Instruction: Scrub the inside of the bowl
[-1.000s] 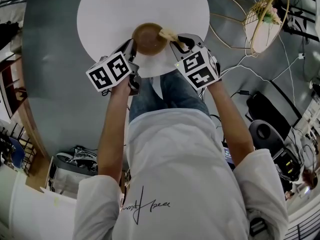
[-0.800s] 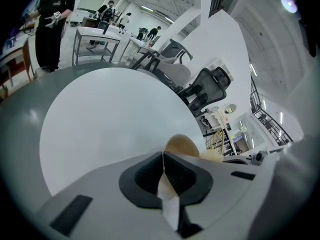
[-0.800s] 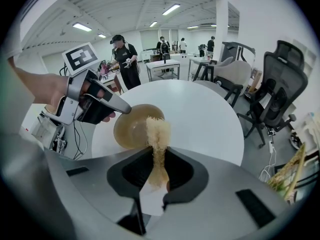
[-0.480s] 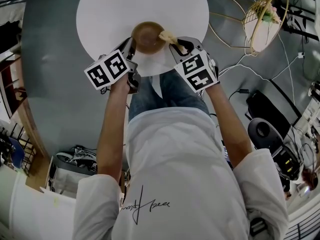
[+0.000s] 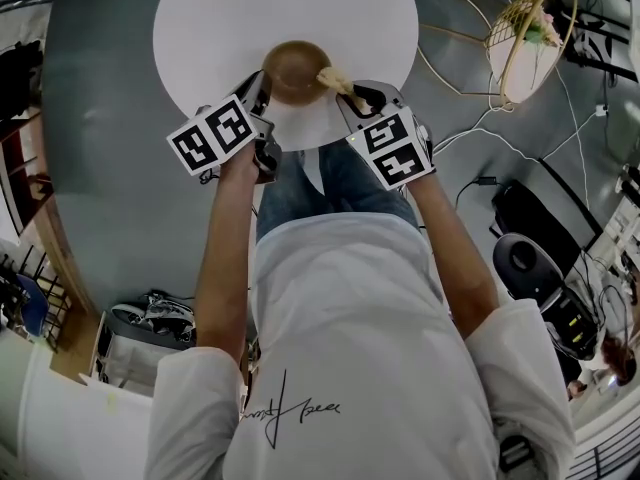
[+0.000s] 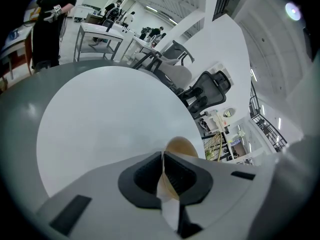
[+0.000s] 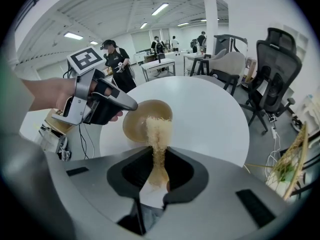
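— At the lower edge of the round white table (image 5: 220, 18), mid-frame in the head view, sits our bowl (image 5: 296, 72). Who has it?

— Our left gripper (image 5: 262, 94) does. Its own view shows the jaws pressed nearly together, with only the thin wall of the bowl's near rim between them. The bowl looks tipped, its hollow turned towards the other hand, though we cannot tell whether its foot rests on the table.

— And our right gripper (image 5: 350, 94)?

— It is pinching the tan fibrous scrubber (image 7: 158, 134). The scrubber's long axis runs straight out from the jaws, up the middle of the right gripper view. Its far end lies at the bowl's right rim, and we can't tell whether it is inside the bowl yet.

— So which way is the work from that claw?

— Dead ahead and a little to the left of frame. The inner wall opens beyond the scrubber's tip, on the side away from our jaws. We judge that the right hand is the one to move. It should push along the scrubber's own axis, down into the hollow, then sweep.

— What's the risk?

— The left hand pinches only one edge, so hard pressure on the far wall could twist the bowl in that grip.
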A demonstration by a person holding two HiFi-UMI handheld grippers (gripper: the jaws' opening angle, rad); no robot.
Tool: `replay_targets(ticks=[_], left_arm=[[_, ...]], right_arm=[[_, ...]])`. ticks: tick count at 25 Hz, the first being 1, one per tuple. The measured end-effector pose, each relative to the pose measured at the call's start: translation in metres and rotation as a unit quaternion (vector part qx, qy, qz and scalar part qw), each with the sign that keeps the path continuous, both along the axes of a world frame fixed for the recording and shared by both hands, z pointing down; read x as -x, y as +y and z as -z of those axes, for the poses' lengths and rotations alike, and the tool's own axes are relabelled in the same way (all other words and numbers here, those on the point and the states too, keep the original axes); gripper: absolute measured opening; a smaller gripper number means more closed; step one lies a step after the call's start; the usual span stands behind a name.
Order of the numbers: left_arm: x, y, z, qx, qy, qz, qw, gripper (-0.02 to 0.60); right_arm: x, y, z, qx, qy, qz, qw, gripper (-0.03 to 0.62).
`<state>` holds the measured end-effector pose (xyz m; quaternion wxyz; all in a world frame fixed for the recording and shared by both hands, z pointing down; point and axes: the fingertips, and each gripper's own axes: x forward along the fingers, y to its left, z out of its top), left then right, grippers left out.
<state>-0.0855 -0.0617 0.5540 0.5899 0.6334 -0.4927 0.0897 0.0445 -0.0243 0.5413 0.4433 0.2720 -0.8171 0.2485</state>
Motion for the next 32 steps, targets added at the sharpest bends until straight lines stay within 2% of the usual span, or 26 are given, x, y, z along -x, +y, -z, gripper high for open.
replay_targets(ticks=[9, 32], left_arm=[[0.001, -0.003, -0.001, 0.002, 0.003, 0.005, 1.0, 0.014], [0.005, -0.004, -0.001, 0.004, 0.019, 0.025, 0.9995, 0.014]], right_arm=[[0.004, 0.007, -0.002, 0.01, -0.006, -0.019, 1.0, 0.084], [0.017, 0.018, -0.003, -0.007, -0.004, -0.014, 1.0, 0.084]])
